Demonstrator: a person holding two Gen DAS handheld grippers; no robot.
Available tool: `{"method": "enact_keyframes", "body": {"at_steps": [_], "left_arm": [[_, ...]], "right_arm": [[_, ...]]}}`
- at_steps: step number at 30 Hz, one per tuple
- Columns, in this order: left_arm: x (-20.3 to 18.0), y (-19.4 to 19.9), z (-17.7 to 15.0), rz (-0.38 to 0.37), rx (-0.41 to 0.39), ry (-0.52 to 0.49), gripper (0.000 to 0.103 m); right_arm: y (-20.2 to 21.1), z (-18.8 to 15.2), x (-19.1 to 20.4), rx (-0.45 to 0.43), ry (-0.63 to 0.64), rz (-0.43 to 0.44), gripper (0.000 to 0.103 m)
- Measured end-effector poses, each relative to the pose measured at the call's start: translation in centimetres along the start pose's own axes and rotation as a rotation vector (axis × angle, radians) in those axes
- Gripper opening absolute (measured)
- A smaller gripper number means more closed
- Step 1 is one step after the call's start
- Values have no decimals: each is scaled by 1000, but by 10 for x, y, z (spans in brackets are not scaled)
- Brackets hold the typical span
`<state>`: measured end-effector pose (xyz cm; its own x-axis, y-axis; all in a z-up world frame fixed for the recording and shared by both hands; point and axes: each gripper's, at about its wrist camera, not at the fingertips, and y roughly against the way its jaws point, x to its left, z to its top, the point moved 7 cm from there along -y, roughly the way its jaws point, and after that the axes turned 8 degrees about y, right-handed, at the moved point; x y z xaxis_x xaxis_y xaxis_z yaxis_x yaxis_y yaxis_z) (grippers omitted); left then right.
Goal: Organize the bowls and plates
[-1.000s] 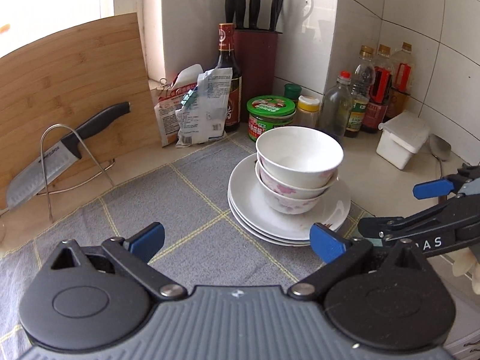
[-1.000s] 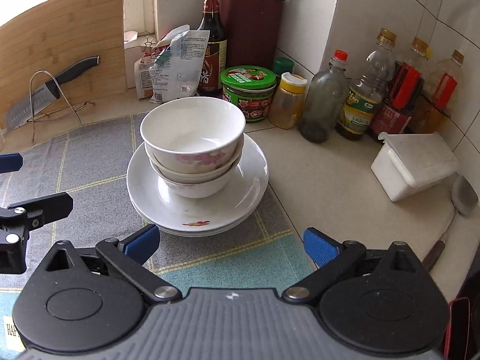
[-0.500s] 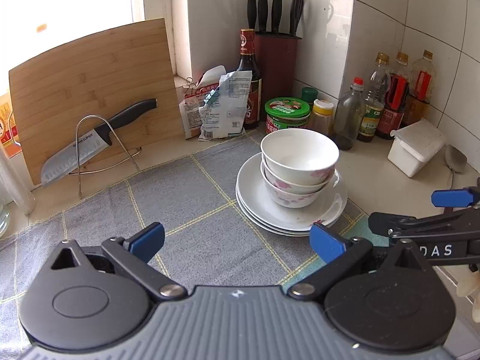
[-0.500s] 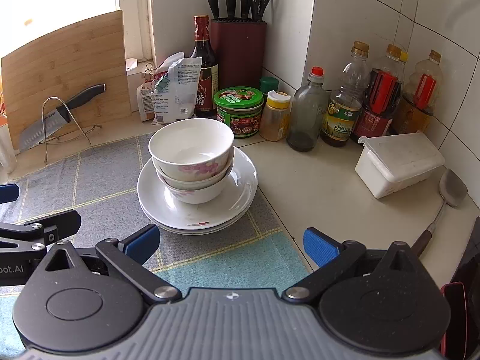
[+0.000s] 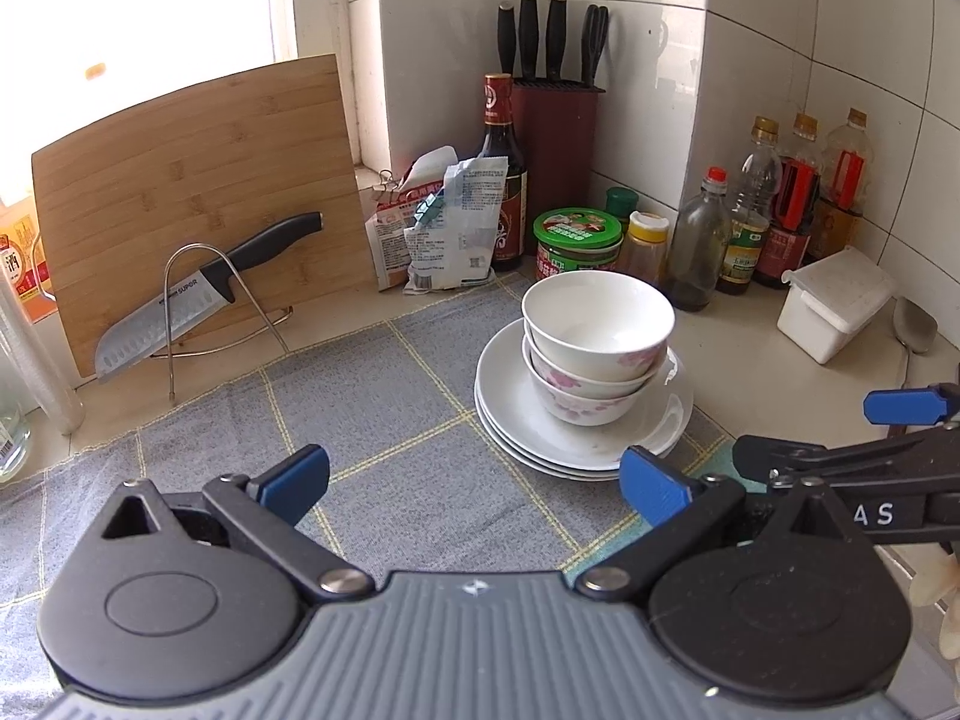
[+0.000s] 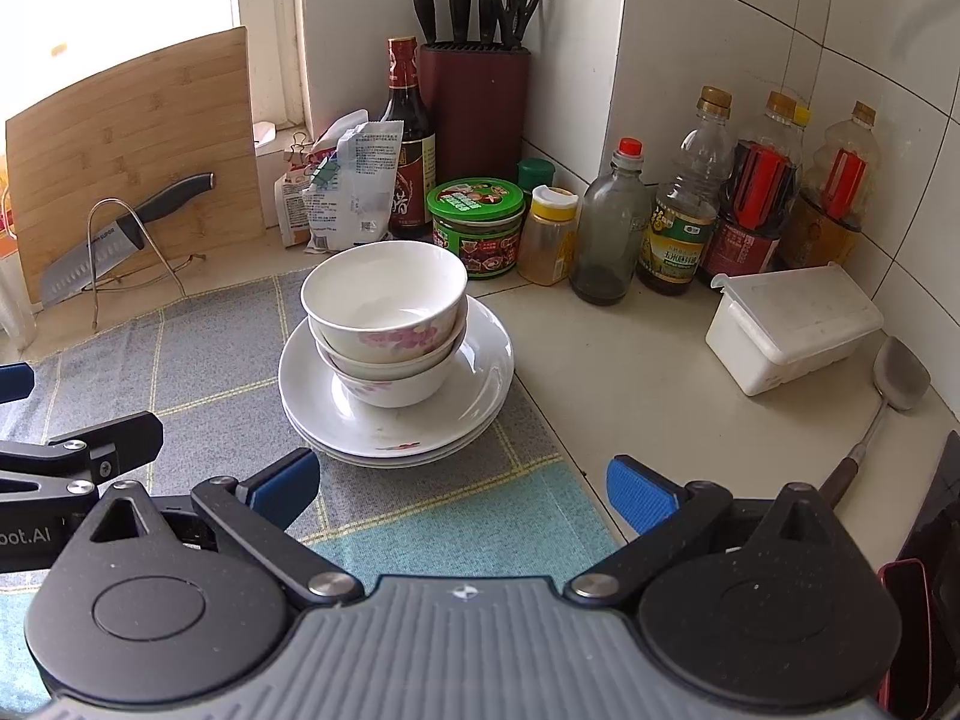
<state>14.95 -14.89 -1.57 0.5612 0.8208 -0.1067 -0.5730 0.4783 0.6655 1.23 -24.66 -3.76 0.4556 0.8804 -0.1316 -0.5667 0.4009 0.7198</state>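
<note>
White ceramic makes up the whole stack you are responsible for: three nested white porcelain bowls with pink floral print (image 6: pixel 384 324) sit upright inside a pile of shallow white plates (image 6: pixel 480 384), and that pile rests on the grey checked cloth mat (image 5: pixel 372 408) covering the pale kitchen surface (image 6: pixel 630 372). The bowls lean slightly but are seated one in another. No loose plate or bowl shows elsewhere in either view.

Your left tool (image 5: pixel 474 480) has its blue-padded fingers spread wide and holds nothing; it hangs over the mat, short of the plates. Your right tool (image 6: pixel 462 489) is likewise spread and empty, near the front edge of the pile, apart from it.

Judgement on progress: the crockery appears gathered and sorted by kind, so the stacking looks complete. What may be left, if anything, is squaring the bowls or moving the pile to a final place; the views do not show any rack or cupboard for that.

Note the hazards near the stack: the green-lidded jar (image 6: pixel 477 228) just behind it, and the steel kitchen knife with black handle (image 5: pixel 204 294) propped on a wire stand well to the left.
</note>
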Motion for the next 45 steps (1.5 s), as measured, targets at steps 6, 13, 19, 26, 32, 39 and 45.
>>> {"method": "enact_keyframes", "body": {"at_steps": [6, 13, 19, 26, 32, 39, 45], "left_arm": [[2, 2, 1, 7, -4, 0, 102], [4, 3, 2, 9, -6, 8, 102], [4, 3, 2, 9, -6, 9, 102], [4, 3, 2, 9, -5, 11, 102], [5, 3, 3, 5, -5, 10, 102], [5, 4, 2, 4, -6, 10, 102], [5, 4, 2, 0, -3, 13, 102]], "right_arm": [[0, 2, 2, -2, 5, 1, 103], [-1, 5, 4, -4, 12, 4, 103], [-1, 6, 5, -5, 15, 1, 103], [-1, 7, 5, -4, 15, -1, 103], [-1, 7, 5, -5, 16, -2, 103], [1, 6, 4, -8, 19, -8, 103], [3, 5, 3, -7, 23, -12, 103]]}}
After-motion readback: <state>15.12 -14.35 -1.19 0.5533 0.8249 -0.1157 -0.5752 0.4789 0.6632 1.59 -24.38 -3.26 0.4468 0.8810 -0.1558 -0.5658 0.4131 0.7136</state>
